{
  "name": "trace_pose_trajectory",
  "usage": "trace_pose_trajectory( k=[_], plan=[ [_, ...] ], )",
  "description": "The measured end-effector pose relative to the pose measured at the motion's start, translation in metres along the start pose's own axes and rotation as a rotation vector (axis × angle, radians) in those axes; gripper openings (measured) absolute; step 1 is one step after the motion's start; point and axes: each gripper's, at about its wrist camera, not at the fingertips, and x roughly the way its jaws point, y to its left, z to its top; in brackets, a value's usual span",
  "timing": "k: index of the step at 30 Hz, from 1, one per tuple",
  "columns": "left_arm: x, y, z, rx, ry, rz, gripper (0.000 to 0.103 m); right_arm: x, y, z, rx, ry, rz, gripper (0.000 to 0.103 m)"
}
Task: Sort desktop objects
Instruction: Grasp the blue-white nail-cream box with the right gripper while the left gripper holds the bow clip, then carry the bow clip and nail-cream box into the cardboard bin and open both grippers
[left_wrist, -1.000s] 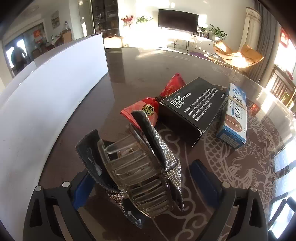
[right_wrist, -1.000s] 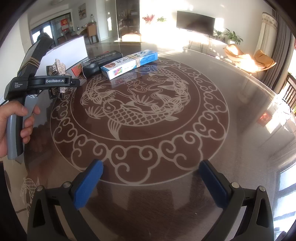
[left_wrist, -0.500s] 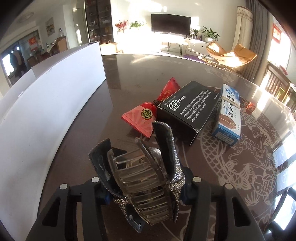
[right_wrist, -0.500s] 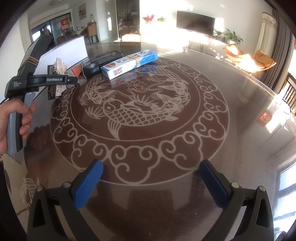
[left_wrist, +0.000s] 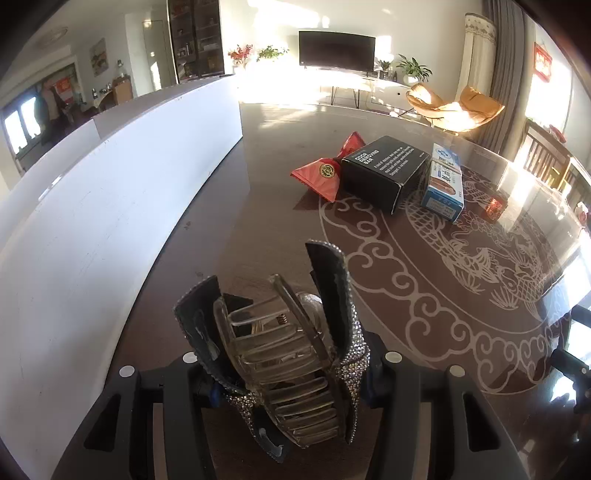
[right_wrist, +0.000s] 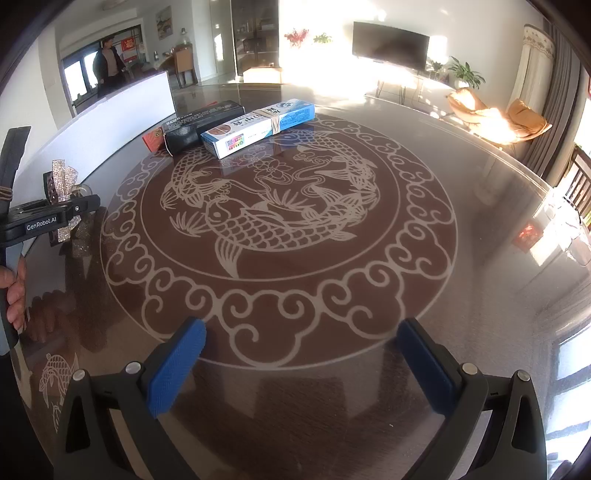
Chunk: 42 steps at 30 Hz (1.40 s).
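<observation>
A rhinestone hair claw clip (left_wrist: 288, 343) with clear teeth is clamped in my left gripper (left_wrist: 291, 373), held just above the dark round table (left_wrist: 258, 206). The right wrist view shows that clip (right_wrist: 64, 184) glinting in the left gripper (right_wrist: 55, 214) at the far left, with a hand on the handle. A red packet (left_wrist: 321, 175), a black box (left_wrist: 384, 170) and a blue-white box (left_wrist: 445, 182) lie together farther back. My right gripper (right_wrist: 303, 365) hangs open over the near rim of the fish pattern, with nothing between its blue pads (right_wrist: 177, 365).
A long white bin wall (left_wrist: 110, 192) curves along the table's left side. The same black box (right_wrist: 199, 122) and blue-white box (right_wrist: 258, 125) sit at the pattern's far-left edge. A small red reflection (right_wrist: 528, 234) glows near the table's right edge.
My left gripper closed on the hair clip, then drew back from the boxes with the clip in it, slightly raised. My right gripper stayed where it was.
</observation>
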Motion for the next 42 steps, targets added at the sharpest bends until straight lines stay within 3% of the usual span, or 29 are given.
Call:
trace_pose_trajectory(
  k=[12,14,16,20,26,30,33,35,36,38,42],
  plan=[
    [-0.001,-0.002,0.001,0.000,0.000,0.000,0.053,0.000,0.000,0.000,0.000,0.000,0.001,0.103],
    [0.000,-0.002,0.001,0.000,0.000,0.000,0.053,0.000,-0.004,0.005,0.034,-0.018,0.062,0.103],
    [0.000,-0.002,0.001,-0.001,0.000,0.000,0.053,0.007,-0.013,0.026,0.122,-0.012,0.149,0.103],
    [0.000,-0.002,0.001,0.000,0.000,0.000,0.053,0.025,-0.025,0.094,0.312,-0.062,0.200,0.103],
    [0.000,-0.002,0.001,-0.001,0.000,0.000,0.053,0.091,-0.004,0.178,0.361,-0.006,0.119,0.086],
    [0.000,-0.002,0.001,0.000,0.000,0.001,0.053,0.124,0.002,0.196,0.411,0.050,0.076,0.088],
    [0.000,-0.003,0.002,0.000,0.000,0.001,0.053,0.130,0.017,0.206,0.342,0.058,0.036,0.089],
    [0.000,-0.003,0.001,0.000,0.000,0.002,0.053,0.131,0.027,0.207,0.266,0.072,0.018,0.081],
    [-0.001,-0.003,0.001,0.000,0.001,0.001,0.053,0.128,0.030,0.205,0.231,0.064,0.013,0.069],
    [0.000,-0.003,0.001,0.000,0.001,0.002,0.053,0.120,0.031,0.199,0.206,0.040,0.057,0.054],
    [-0.001,-0.003,0.002,-0.001,0.001,0.001,0.053,0.101,0.028,0.172,0.168,0.044,0.117,0.052]
  ],
)
